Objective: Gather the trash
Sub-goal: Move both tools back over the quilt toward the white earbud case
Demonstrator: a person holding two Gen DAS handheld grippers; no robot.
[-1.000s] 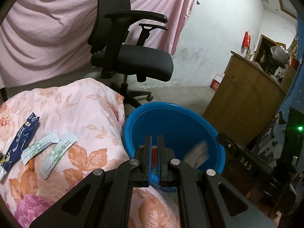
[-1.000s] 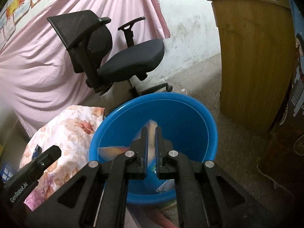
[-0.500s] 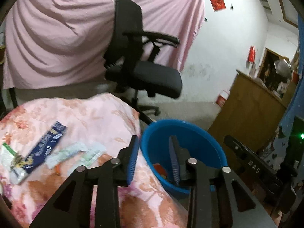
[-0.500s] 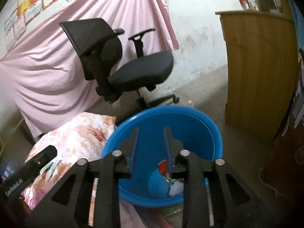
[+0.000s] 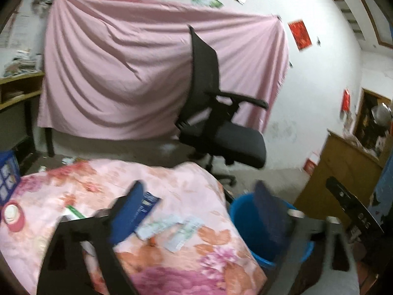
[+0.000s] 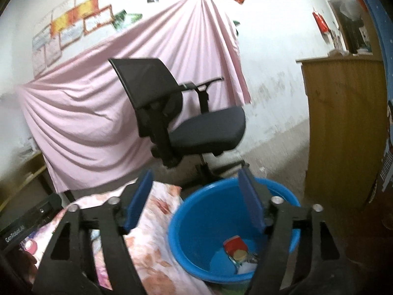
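A blue plastic basin (image 6: pixel 208 211) stands on the floor beside the floral-covered table (image 5: pixel 172 179); it holds a red wrapper (image 6: pixel 234 244) and other scraps. It also shows in the left wrist view (image 5: pixel 242 211). On the table lie a dark blue wrapper (image 5: pixel 147 204) and two pale green-and-white packets (image 5: pixel 169 228). My left gripper (image 5: pixel 199 196) is open and empty above the table's right side. My right gripper (image 6: pixel 196 194) is open and empty above the basin's near left rim.
A black office chair (image 5: pixel 221 132) stands behind the basin before a pink hung sheet (image 5: pixel 137 78). A wooden cabinet (image 6: pixel 343 127) is at the right. A red-and-white round object (image 5: pixel 12 217) sits at the table's left edge.
Both grippers have opened wide and let their trash drop into the basin, then lifted and tilted up. The left one has swung left over the table.
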